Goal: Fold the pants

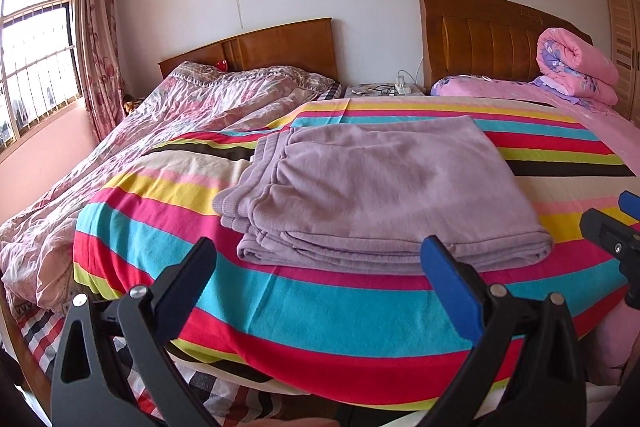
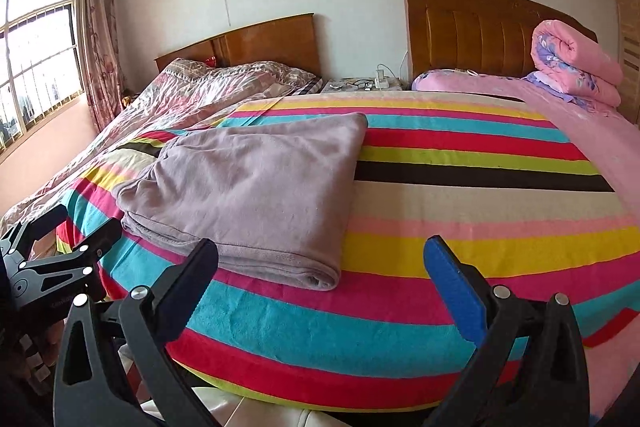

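Observation:
Mauve fleece pants (image 1: 384,187) lie folded into a flat stack on the striped blanket (image 1: 320,311), waistband to the left. The left gripper (image 1: 320,251) hovers in front of the stack's near edge, open, with nothing between its black and blue fingers. In the right wrist view the same pants (image 2: 256,187) sit left of centre. My right gripper (image 2: 322,251) is open above the striped blanket (image 2: 440,267), to the right of the stack's near corner, and holds nothing. Each gripper shows at the edge of the other's view: the right gripper (image 1: 624,223), the left gripper (image 2: 60,239).
A crumpled floral quilt (image 1: 180,119) covers the left bed. A rolled pink quilt (image 1: 576,71) rests by the right headboard (image 1: 480,43). A nightstand with cables (image 1: 384,90) stands between the beds. A barred window (image 1: 36,59) and curtain are at the left.

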The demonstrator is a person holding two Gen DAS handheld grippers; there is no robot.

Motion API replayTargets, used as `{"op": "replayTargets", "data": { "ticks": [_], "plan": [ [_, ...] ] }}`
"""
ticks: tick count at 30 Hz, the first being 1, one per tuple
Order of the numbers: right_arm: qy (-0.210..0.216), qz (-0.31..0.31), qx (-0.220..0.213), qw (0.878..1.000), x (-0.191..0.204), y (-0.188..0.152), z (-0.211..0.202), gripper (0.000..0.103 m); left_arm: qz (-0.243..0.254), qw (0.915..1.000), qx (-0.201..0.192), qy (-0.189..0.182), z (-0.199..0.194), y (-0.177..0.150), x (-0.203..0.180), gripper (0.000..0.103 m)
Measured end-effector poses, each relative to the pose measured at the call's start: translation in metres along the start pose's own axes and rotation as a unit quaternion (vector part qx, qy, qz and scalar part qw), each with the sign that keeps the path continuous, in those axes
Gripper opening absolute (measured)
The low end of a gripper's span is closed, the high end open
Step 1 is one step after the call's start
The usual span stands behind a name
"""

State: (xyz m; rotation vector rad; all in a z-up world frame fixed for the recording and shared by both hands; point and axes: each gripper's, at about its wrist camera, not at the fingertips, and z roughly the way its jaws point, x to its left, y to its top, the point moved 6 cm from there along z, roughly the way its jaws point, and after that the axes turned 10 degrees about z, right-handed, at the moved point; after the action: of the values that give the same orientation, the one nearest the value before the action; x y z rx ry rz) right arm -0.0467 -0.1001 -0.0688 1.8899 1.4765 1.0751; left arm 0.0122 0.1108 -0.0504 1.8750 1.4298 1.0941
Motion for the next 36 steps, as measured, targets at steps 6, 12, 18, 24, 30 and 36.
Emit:
{"op": "replayTargets", "data": {
  "ticks": [6, 12, 18, 24, 30, 36],
  "plan": [
    [0.001, -0.002, 0.001, 1.000, 0.0016, -0.0014, 0.0002, 0.099, 0.001, 1.0000, 0.001, -0.002, -0.0004, 0.0001, -0.0018, 0.102],
    [0.002, -0.002, 0.001, 1.000, 0.0020, -0.0019, 0.0002, 0.099, 0.001, 1.0000, 0.001, -0.002, -0.0001, 0.0002, -0.0020, 0.102],
    [0.001, -0.002, 0.001, 1.000, 0.0018, -0.0017, 0.0001, 0.099, 0.001, 1.0000, 0.001, -0.003, -0.0001, 0.0003, -0.0018, 0.102],
    [0.002, -0.003, 0.003, 1.000, 0.0020, -0.0026, 0.0005, 0.099, 0.001, 1.0000, 0.005, -0.007, 0.0024, -0.0021, -0.0041, 0.102],
    [0.002, -0.003, 0.004, 1.000, 0.0017, -0.0026, 0.0007, 0.099, 0.000, 1.0000, 0.006, -0.008, 0.0026, -0.0027, -0.0046, 0.102],
    [0.002, -0.003, 0.003, 1.000, 0.0015, -0.0022, 0.0007, 0.099, 0.000, 1.0000, 0.006, -0.008, 0.0024, -0.0026, -0.0046, 0.102]
  ]
}}
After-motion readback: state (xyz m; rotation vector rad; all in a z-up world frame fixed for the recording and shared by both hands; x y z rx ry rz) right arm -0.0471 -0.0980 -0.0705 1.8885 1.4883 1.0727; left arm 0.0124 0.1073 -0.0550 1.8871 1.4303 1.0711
